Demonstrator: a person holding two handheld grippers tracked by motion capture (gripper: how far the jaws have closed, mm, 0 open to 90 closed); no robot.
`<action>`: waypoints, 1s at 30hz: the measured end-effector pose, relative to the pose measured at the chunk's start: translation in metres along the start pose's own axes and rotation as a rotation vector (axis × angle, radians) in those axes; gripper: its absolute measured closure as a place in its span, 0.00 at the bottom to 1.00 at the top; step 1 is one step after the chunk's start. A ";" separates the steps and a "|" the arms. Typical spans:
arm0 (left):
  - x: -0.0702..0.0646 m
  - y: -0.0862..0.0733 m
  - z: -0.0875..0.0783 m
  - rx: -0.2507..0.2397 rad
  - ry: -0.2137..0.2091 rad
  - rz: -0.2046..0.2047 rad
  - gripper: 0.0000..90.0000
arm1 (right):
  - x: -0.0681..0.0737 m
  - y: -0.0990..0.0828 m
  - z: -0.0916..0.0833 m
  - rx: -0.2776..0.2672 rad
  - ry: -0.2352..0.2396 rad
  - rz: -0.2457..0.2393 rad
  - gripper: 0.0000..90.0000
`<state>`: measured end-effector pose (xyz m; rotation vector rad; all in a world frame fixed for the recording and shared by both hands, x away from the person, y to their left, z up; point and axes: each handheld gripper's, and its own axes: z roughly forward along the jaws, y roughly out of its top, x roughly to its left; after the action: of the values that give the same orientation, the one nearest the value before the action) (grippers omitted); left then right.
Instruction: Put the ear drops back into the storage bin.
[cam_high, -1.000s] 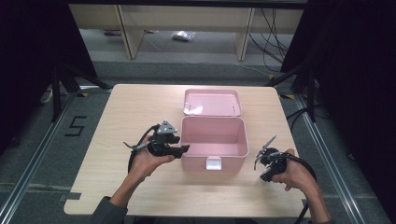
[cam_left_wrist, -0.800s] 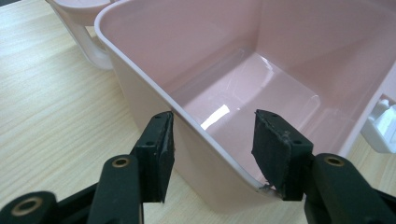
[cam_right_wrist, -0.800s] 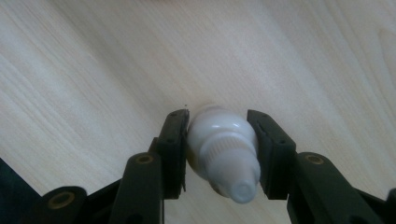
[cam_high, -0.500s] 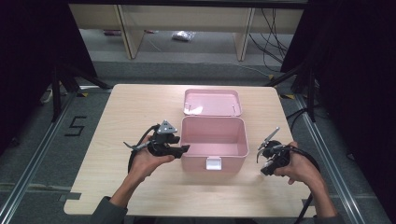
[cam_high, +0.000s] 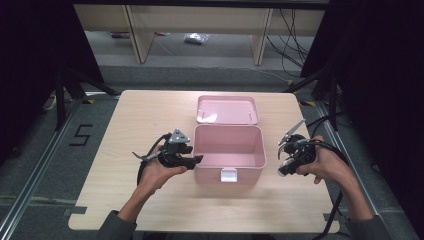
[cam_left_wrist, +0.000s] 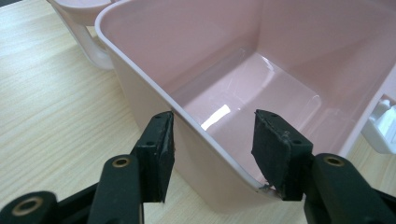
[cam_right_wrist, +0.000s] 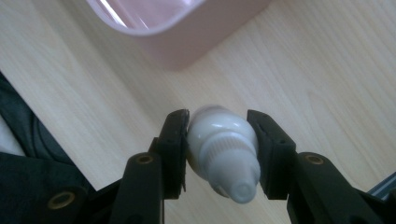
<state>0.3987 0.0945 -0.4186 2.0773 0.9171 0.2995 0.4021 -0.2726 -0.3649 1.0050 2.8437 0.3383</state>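
Note:
An open pink box (cam_high: 250, 171) stands mid-table with nothing inside, its lid (cam_high: 227, 110) lying flat behind it. My left gripper (cam_high: 196, 160) is at the box's left wall. In the left gripper view it (cam_left_wrist: 212, 123) is open and straddles the rim of the pink box (cam_left_wrist: 140, 74), one jaw outside and one inside, neither pressing on it. My right gripper (cam_high: 286, 165) hovers just right of the box. It (cam_right_wrist: 217, 120) is shut on a small white bottle (cam_right_wrist: 223, 144), whose ribbed cap points back at the camera.
A white latch (cam_high: 229, 175) sits on the box's front wall. The light wooden table (cam_high: 140, 115) has bare room left, right and in front of the box. Dark stands and cables (cam_high: 325, 85) flank the table, and shelving (cam_high: 200, 20) stands behind it.
My right gripper has risen slightly and moved away from the person with the bottle in it. The left gripper and the box have not moved.

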 end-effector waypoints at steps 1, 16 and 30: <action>0.000 0.000 0.000 -0.001 0.001 0.001 0.54 | 0.000 0.002 -0.004 -0.005 0.004 -0.012 0.67; 0.000 0.000 0.000 0.003 0.006 0.004 0.54 | 0.011 0.028 -0.045 -0.042 0.031 -0.053 0.67; -0.001 -0.001 0.000 0.001 0.002 -0.010 0.54 | 0.032 0.063 -0.058 -0.055 0.042 -0.105 0.67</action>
<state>0.3973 0.0938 -0.4189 2.0730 0.9283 0.2964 0.4057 -0.2151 -0.2944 0.8451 2.8928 0.4299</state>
